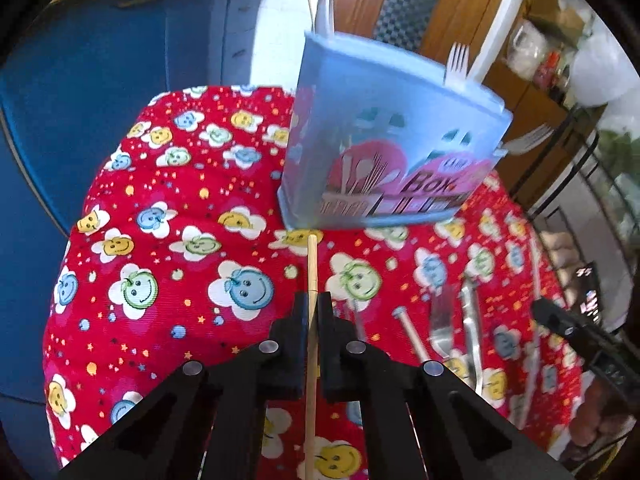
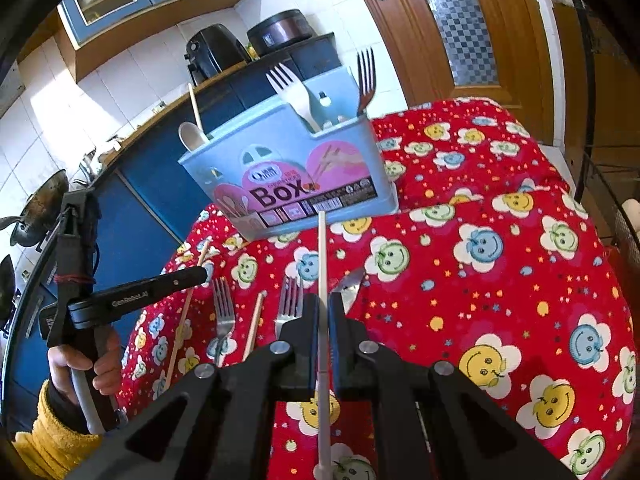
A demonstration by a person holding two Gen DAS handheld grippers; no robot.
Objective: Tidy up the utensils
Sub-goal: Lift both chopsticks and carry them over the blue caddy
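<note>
The left gripper [image 1: 313, 300] was clamped on a wooden chopstick [image 1: 311, 264] and the right gripper [image 2: 323, 304] on a white chopstick [image 2: 322, 248], each stick pointing forward over the red smiley-print tablecloth [image 2: 500, 216] toward the holder. Just beyond the right gripper, near the cloth's left edge, lay two metal forks [image 2: 224, 312], two more wooden chopsticks [image 2: 255, 326] and a metal spoon [image 2: 352, 280]. Farthest off, toward the table's far edge, stood the blue utensil box [image 2: 288, 184], already holding a white fork [image 2: 294, 92], a dark metal fork [image 2: 366, 76], a white spoon [image 2: 191, 136] and another chopstick [image 2: 196, 108].
</note>
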